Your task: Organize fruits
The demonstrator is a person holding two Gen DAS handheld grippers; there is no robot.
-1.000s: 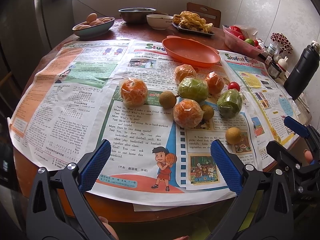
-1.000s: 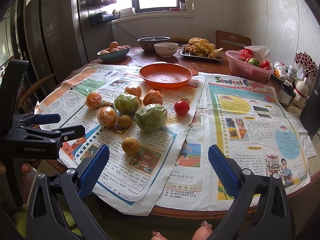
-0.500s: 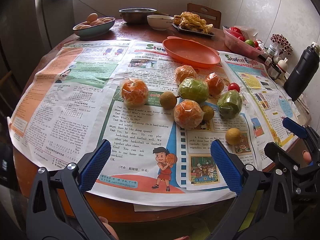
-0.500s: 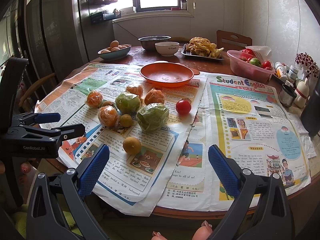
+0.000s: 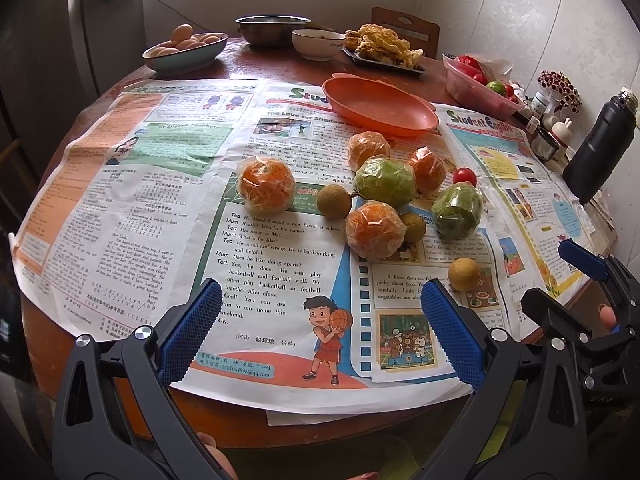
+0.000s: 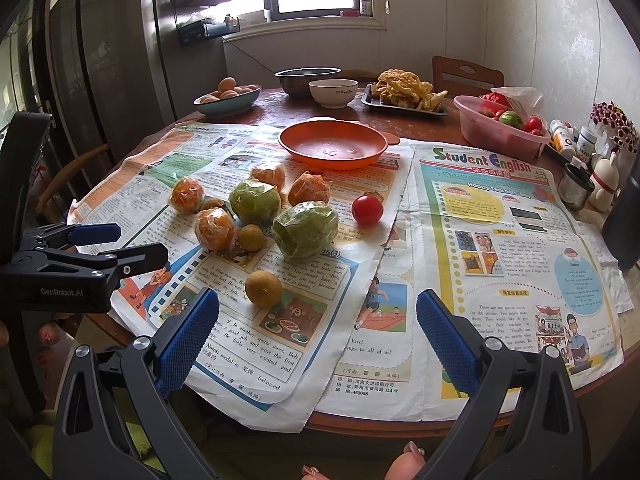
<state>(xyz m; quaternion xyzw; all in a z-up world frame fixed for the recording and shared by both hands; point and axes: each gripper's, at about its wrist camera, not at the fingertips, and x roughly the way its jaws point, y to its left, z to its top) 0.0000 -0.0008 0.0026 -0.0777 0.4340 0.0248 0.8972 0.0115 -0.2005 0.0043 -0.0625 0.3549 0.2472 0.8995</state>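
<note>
Fruits lie clustered on newspaper: several plastic-wrapped oranges, two wrapped green fruits, small brown round fruits and a red tomato. An empty orange plate sits just behind them. My left gripper is open and empty at the table's near edge, in front of the fruits. My right gripper is open and empty near the front edge, right of the left one.
At the back stand a bowl of eggs, a steel bowl, a white bowl, a tray of fried food and a pink basin of vegetables. A black flask and small jars stand at the right.
Both grippers have shifted only slightly. The fruits have not moved.
</note>
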